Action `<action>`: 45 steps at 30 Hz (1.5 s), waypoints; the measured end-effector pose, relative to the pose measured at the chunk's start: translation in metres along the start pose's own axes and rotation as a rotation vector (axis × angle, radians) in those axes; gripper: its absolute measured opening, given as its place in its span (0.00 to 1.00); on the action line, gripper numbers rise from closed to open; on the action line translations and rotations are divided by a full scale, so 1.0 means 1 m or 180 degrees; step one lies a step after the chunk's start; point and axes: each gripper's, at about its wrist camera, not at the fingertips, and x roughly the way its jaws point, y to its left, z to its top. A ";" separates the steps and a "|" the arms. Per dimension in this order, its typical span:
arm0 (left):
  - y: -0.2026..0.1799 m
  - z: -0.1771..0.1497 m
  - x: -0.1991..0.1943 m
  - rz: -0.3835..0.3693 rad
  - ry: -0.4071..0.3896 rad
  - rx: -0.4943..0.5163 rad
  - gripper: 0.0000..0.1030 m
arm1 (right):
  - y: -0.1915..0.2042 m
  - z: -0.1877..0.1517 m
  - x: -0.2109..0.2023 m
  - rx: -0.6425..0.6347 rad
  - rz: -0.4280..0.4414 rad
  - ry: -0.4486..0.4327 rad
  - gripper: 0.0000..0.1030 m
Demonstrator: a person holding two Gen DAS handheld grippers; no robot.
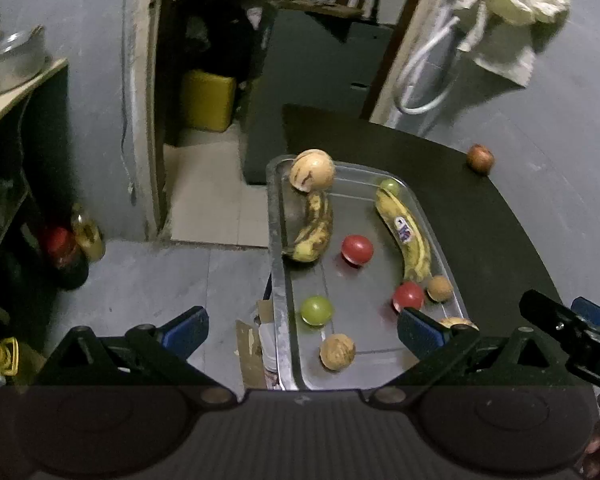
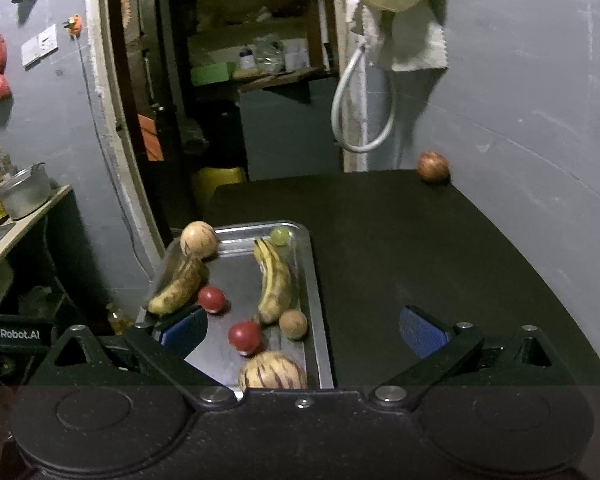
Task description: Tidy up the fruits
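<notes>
A metal tray (image 1: 278,280) (image 2: 320,320) sits at the left edge of the black table (image 1: 480,240) (image 2: 420,248). It holds a spotted banana (image 1: 312,232) (image 2: 180,286), a yellow banana (image 1: 404,232) (image 2: 276,280), a striped melon (image 1: 312,170) (image 2: 199,239), two red fruits (image 1: 357,250) (image 2: 245,335), a green fruit (image 1: 317,310) and brown round fruits (image 1: 337,352) (image 2: 293,324). A reddish fruit (image 1: 480,158) (image 2: 433,166) lies alone at the table's far right. My left gripper (image 1: 304,332) hovers open over the tray's near end, holding nothing. My right gripper (image 2: 303,332) is open and empty above the tray's right rim.
Beyond the table an open doorway shows a yellow jerrycan (image 1: 208,100) (image 2: 220,180) and shelves. A metal pot (image 1: 12,60) (image 2: 26,196) stands on a counter at the left. A white cloth (image 1: 508,8) and a hose (image 2: 360,104) hang on the grey wall. Bottles (image 1: 86,236) stand on the floor.
</notes>
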 end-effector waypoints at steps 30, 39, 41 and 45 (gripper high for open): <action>-0.030 -0.052 -0.052 0.0229 -0.0204 0.0230 0.99 | -0.042 -0.023 -0.055 -0.0119 0.0297 0.0027 0.99; -0.045 -0.071 -0.075 0.0405 -0.0254 0.0185 0.99 | -0.055 -0.031 -0.072 -0.0156 0.0475 0.0020 0.99; -0.048 -0.075 -0.079 0.0453 -0.0262 0.0184 0.99 | -0.059 -0.034 -0.076 -0.0157 0.0505 0.0019 0.99; -0.053 -0.082 -0.090 0.0509 -0.0300 0.0178 0.99 | -0.066 -0.039 -0.084 -0.0146 0.0557 0.0028 0.99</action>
